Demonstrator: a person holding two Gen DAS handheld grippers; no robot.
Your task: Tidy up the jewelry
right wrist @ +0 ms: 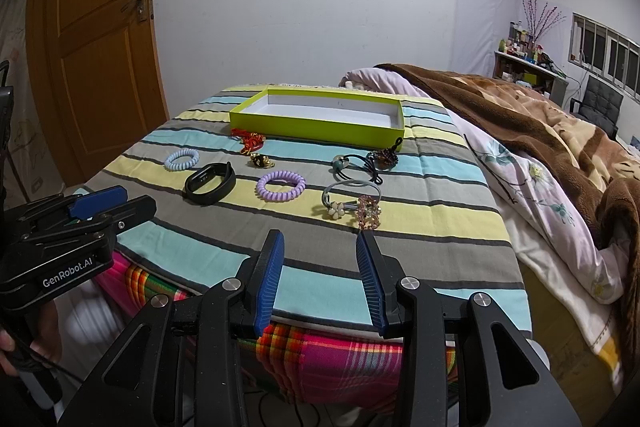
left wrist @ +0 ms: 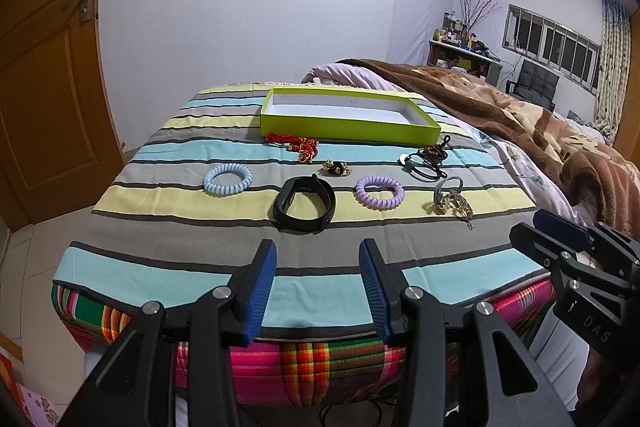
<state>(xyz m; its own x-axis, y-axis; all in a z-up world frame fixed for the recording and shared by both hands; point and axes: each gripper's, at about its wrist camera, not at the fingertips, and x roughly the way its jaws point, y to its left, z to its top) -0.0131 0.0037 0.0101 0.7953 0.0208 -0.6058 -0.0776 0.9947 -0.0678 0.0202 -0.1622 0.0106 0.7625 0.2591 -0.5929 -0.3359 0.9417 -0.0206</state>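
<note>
Our left gripper with blue ribbed pads (left wrist: 318,291) is wide open and holds nothing, and it hangs over the near edge of the striped cloth (left wrist: 208,227). Our right gripper with the same blue pads (right wrist: 320,283) is wide open too, with nothing in it, just beside the left one. Right in front of the left gripper lies a black rubber watch band (left wrist: 304,203). Next to the band, on the left, is a pale blue curly hair ring (left wrist: 227,179), and on the right is a purple curly hair ring (left wrist: 380,191). Near the right gripper we see a grey hair tie with a white flower and pink beads (right wrist: 352,205). A bit farther back is a black hair tie with a round bead (right wrist: 360,163), a small gold and black clip (left wrist: 337,167) and a red knotted cord (left wrist: 298,145). Behind them all sits a flat green box with a white inside (left wrist: 348,129), and it is empty. A brown fuzzy blanket (right wrist: 540,131) lies on the right.
</note>
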